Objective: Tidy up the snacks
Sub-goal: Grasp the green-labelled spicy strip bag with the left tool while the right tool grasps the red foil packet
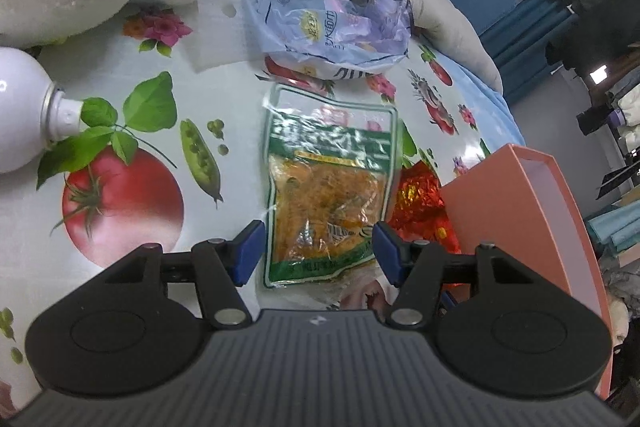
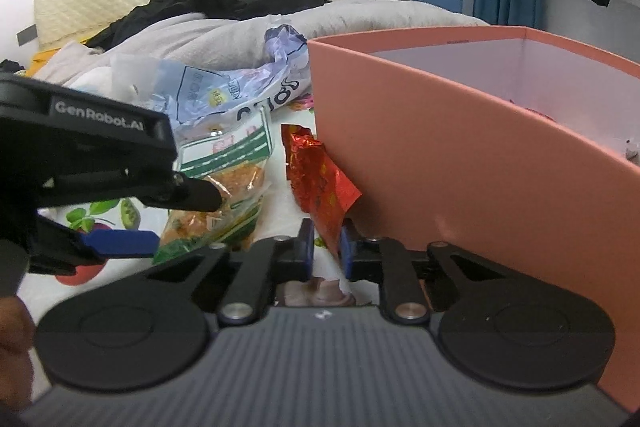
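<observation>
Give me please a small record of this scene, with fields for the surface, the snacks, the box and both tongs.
surface: white tablecloth printed with vegetables
snack 1: clear green-edged pouch of orange snack, lying flat between the open left tongs
snack 2: crinkled red foil packet, leaning on the box, pinched at its lower end by the right tongs
snack 3: crumpled pale blue plastic bag, behind the pouch
box: open salmon-pink cardboard box, right of the snacks

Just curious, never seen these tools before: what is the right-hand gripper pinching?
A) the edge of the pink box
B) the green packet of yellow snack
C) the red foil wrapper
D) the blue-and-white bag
C: in the right wrist view the right gripper has its blue pads closed on the lower corner of the red foil wrapper, beside the pink box.
</observation>
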The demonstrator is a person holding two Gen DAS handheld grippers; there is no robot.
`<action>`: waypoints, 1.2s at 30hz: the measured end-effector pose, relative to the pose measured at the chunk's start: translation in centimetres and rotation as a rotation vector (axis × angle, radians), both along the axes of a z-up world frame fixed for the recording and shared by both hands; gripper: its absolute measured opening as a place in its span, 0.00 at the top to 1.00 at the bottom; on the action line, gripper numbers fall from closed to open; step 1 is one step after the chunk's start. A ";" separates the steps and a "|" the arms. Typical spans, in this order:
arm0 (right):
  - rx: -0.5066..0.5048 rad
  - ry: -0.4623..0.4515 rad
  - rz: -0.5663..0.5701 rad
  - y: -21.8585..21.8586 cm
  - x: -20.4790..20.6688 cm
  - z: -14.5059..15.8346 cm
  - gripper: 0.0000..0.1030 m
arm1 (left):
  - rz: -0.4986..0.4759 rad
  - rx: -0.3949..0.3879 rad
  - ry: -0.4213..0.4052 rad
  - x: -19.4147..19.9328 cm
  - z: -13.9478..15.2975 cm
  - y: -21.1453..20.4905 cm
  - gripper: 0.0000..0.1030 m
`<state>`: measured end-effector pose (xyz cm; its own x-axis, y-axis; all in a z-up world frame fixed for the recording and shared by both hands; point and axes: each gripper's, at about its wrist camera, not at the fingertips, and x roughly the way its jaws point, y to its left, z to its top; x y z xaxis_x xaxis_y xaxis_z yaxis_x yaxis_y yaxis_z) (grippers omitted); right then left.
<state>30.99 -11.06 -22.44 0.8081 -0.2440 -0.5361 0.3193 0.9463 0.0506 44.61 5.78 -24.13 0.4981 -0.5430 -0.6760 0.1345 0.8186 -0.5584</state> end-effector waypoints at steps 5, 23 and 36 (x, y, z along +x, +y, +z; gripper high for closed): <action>0.020 -0.009 0.038 0.0 -0.6 0.4 0.97 | 0.000 0.089 -0.028 -1.0 0.1 -0.8 0.63; 0.006 0.010 0.150 0.5 -6.4 2.3 0.97 | 0.119 0.099 -0.048 -9.1 1.6 2.8 0.87; -0.037 0.051 0.306 0.0 -14.6 4.3 0.97 | 0.248 0.160 -0.028 -17.7 3.1 4.1 0.89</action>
